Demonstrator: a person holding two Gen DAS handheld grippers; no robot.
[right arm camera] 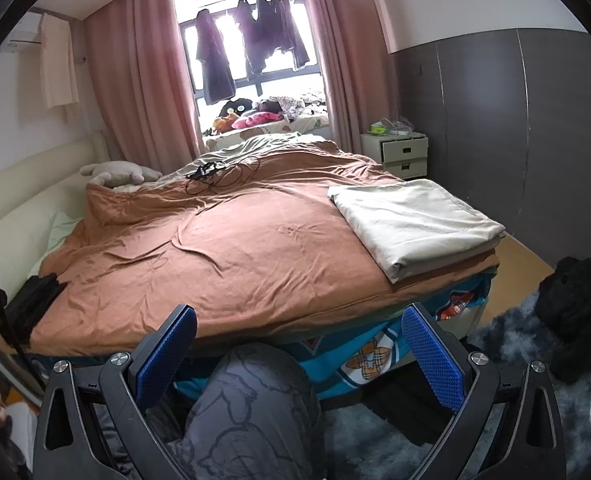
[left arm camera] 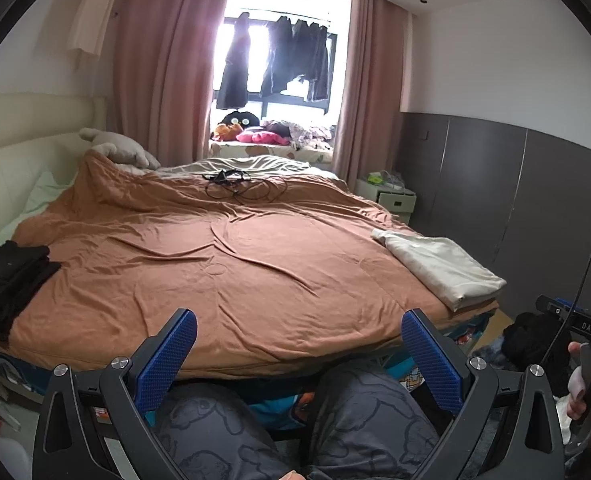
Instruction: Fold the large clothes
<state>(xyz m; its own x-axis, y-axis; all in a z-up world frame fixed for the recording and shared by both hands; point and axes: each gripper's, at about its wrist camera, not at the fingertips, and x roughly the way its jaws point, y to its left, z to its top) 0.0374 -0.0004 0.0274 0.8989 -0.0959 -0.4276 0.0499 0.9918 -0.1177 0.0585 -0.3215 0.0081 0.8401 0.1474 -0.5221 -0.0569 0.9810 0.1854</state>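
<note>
A bed with a wrinkled brown cover fills both views. A folded cream cloth lies at its near right corner. Folded black clothes are stacked at its left edge. A heap of black garments sits on the floor to the right. My left gripper stands open, empty, in front of the bed's near edge above the person's knees. My right gripper is open too, holding nothing, over one knee.
A tangle of black cable lies on the far part of the bed. A white nightstand stands at the far right by a grey wall. A grey shaggy rug covers the floor to the right. Dark clothes hang in the window.
</note>
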